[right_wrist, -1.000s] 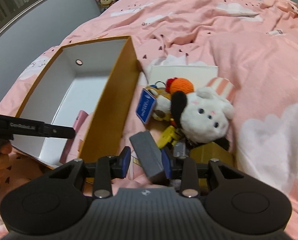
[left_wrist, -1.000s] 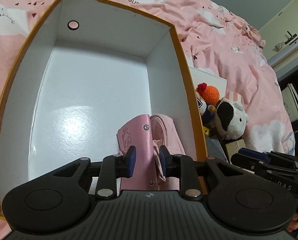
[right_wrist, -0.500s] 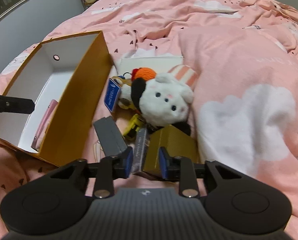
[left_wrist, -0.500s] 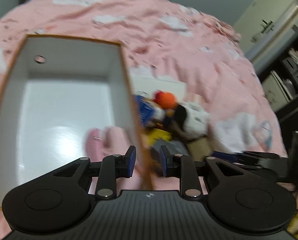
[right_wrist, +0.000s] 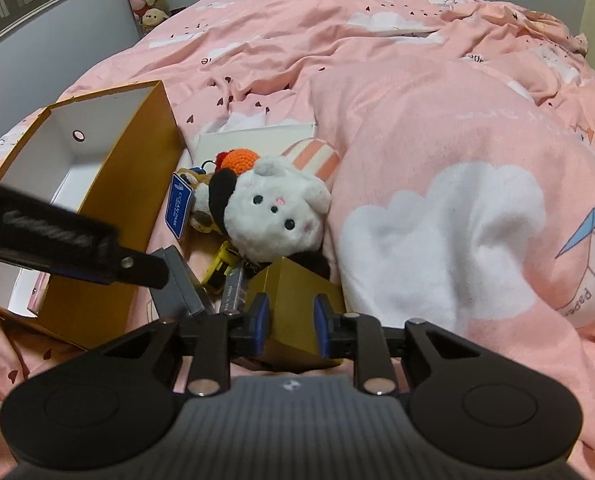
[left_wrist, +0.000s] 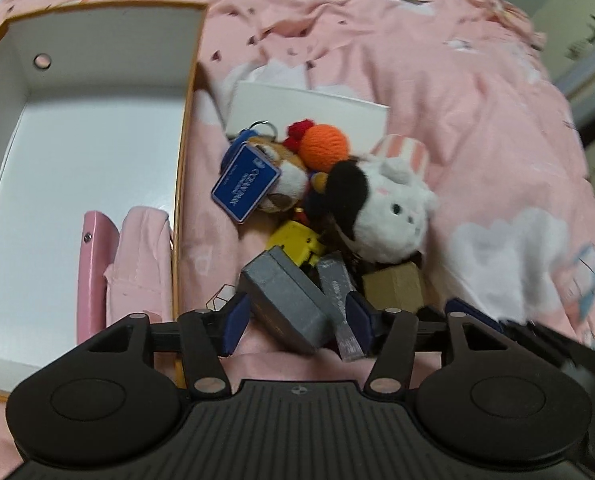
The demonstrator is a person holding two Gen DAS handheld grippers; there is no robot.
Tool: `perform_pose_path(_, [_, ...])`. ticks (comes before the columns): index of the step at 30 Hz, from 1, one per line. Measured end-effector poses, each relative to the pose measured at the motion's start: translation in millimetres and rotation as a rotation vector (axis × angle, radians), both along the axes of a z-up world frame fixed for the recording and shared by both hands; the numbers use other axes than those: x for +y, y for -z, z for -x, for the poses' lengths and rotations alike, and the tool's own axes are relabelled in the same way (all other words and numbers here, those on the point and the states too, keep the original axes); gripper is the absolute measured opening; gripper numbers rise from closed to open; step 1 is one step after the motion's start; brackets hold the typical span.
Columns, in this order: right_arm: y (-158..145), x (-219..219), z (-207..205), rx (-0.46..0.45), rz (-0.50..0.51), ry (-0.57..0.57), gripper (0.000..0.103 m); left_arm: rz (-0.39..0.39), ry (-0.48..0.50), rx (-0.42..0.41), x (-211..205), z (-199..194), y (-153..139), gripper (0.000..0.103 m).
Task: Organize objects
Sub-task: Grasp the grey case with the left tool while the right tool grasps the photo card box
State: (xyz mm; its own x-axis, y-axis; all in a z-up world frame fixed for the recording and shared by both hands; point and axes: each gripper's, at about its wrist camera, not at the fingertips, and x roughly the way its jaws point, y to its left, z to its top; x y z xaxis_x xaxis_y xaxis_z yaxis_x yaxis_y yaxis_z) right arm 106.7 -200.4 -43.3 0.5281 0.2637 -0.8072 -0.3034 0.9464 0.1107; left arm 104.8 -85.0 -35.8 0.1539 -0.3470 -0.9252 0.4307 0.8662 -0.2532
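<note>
The rectangular grey box [left_wrist: 287,300] lies tilted beside the orange cardboard box [left_wrist: 179,184], between the parted left gripper [left_wrist: 295,318] fingers. The right gripper [right_wrist: 289,318], open, straddles a half-hidden tan box [right_wrist: 293,292].

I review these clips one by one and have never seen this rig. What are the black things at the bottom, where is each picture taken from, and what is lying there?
There is no robot here: a person holds a two-finger gripper in each hand, and each gripper carries a fisheye camera looking along its fingers. The black shape at the bottom of each picture is that gripper's own body.

The left wrist view shows the left gripper open, its fingers either side of a grey box. The right wrist view shows the right gripper with its fingers around a gold box; whether it is gripping, I cannot tell.

Everything lies on a pink bedspread. An orange storage box holds two pink items. Beside it is a pile: a white plush toy, an orange knitted ball, a blue tag and a yellow item.
</note>
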Motion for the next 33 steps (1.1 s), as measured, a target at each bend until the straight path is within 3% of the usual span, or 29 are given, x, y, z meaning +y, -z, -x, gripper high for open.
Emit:
perform_pose_path(5, [2,-3,0,-0.007,-0.019,-0.008,0.026,-0.043,-0.042,-0.018,-14,0,7,0.068])
perform_pose_path(14, [2,-11,0,-0.011,-0.066,-0.013,0.027,-0.189,-0.057,-0.101,-38,14,19,0.070])
perform_pose_path(19, [3,-14,0,-0.008,-0.086,-0.015,0.027,-0.165,-0.084,-0.072,-38,25,23,0.066])
perform_pose_path(28, [7,-15,-1,0.004,-0.099,-0.025,0.027,-0.199,-0.170,-0.053,-41,19,44,0.065])
perform_pose_path(30, [8,-14,0,0.005,-0.095,-0.030,0.027,-0.195,-0.174,-0.030,-39,18,50,0.060])
perform_pose_path(33, [8,-12,0,0.003,-0.077,-0.038,0.033,-0.174,-0.168,-0.031,-34,18,50,0.056])
